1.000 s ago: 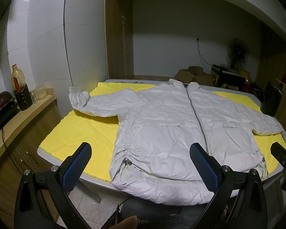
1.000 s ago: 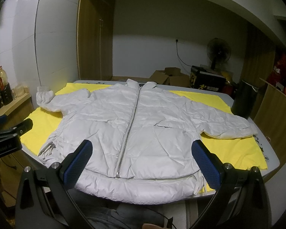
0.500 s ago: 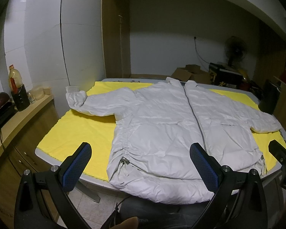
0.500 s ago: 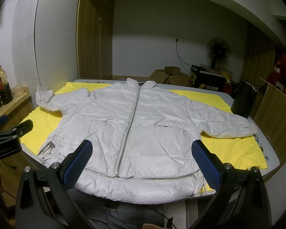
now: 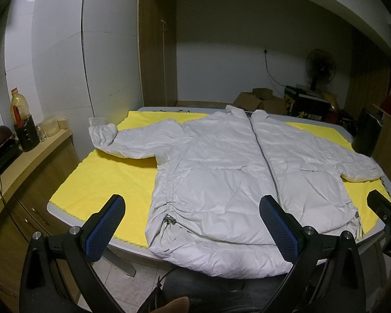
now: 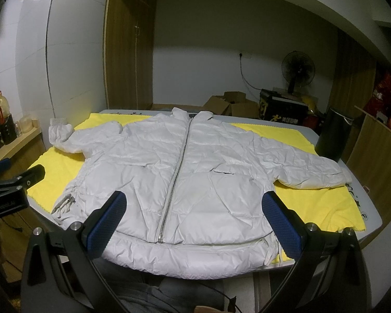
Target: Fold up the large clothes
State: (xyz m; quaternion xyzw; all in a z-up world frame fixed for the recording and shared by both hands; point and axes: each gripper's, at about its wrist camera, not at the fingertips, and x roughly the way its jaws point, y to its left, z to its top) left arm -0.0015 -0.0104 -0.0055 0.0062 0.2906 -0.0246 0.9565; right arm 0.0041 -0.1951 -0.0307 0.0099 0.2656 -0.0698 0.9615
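Observation:
A white puffer jacket (image 5: 221,172) lies flat, front up and zipped, on a yellow cloth (image 5: 104,180) over a grey table; its hem hangs over the near edge. Both sleeves are spread out. It also shows in the right wrist view (image 6: 195,172). My left gripper (image 5: 193,229) is open and empty, held in front of the hem's left part. My right gripper (image 6: 195,224) is open and empty, in front of the hem's middle. The right gripper's tip shows at the left view's right edge (image 5: 383,208); the left gripper shows in the right view (image 6: 13,185).
A wooden counter (image 5: 18,161) on the left holds a bottle (image 5: 19,109) and jars. A black cylinder (image 6: 332,138) stands on the table's far right corner. Cardboard boxes (image 6: 229,104) and a fan (image 6: 297,70) sit behind the table. A wooden cabinet (image 6: 378,156) stands at right.
Both grippers stay open and empty. The left view has drifted slightly so the jacket sits a little lower in it; the right view is almost the same.

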